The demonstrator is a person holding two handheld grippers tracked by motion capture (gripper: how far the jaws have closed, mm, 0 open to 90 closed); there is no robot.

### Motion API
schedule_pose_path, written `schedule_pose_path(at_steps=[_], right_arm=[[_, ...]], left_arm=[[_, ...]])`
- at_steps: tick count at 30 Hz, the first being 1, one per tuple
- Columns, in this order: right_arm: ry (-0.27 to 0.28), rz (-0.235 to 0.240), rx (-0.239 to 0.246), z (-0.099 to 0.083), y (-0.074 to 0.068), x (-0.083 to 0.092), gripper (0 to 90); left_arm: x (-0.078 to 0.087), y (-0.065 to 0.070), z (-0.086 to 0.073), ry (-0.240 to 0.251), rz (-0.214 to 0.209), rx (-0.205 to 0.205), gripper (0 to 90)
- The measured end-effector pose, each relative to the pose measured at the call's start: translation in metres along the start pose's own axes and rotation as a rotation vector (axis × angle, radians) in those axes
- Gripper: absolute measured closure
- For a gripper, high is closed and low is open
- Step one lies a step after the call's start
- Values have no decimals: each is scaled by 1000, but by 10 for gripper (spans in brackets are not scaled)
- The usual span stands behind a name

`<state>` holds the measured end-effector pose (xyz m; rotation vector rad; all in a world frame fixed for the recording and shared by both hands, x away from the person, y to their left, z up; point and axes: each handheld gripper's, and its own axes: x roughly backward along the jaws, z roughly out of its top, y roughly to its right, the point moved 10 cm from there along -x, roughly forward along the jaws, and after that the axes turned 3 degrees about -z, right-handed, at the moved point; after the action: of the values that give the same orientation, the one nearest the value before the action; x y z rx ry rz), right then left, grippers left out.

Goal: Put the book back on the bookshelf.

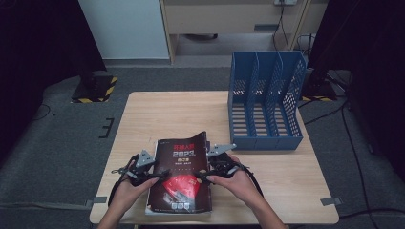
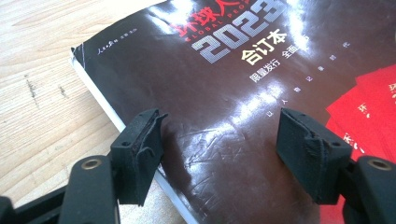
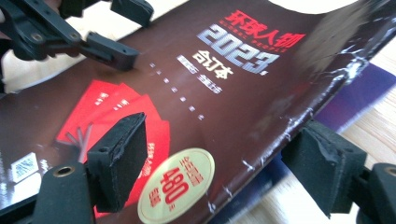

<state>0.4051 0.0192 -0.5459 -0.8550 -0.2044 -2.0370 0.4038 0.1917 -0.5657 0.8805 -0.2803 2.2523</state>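
Dark book [image 1: 180,176] between open right gripper [image 3: 224,168] jaws.

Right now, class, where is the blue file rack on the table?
In the high view, the blue file rack stands at the table's far right corner, beyond the dark magazine.

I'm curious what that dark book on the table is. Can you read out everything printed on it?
All on the book's cover:
"环球人物" in red, with "GLOBAL PEOPLE" small beneath it
"2023" in large silver digits
"合订本" in yellow
"480" on the round gold sticker; the characters around it are too blurred
The small white lines, the corner logo and the code square are too small to read.
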Motion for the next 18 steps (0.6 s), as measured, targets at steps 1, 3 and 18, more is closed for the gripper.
schedule_pose_path(at_steps=[1, 3, 18], right_arm=[[-8, 6, -8, 3, 0, -2, 250], [-13, 5, -8, 5, 0, -4, 261], [-99, 4, -13, 20, -5, -38, 394]], left_arm=[[0, 0, 0, 1, 0, 0, 303], [0, 0, 0, 3, 0, 0, 304], [-1, 0, -1, 7, -8, -8, 297]])
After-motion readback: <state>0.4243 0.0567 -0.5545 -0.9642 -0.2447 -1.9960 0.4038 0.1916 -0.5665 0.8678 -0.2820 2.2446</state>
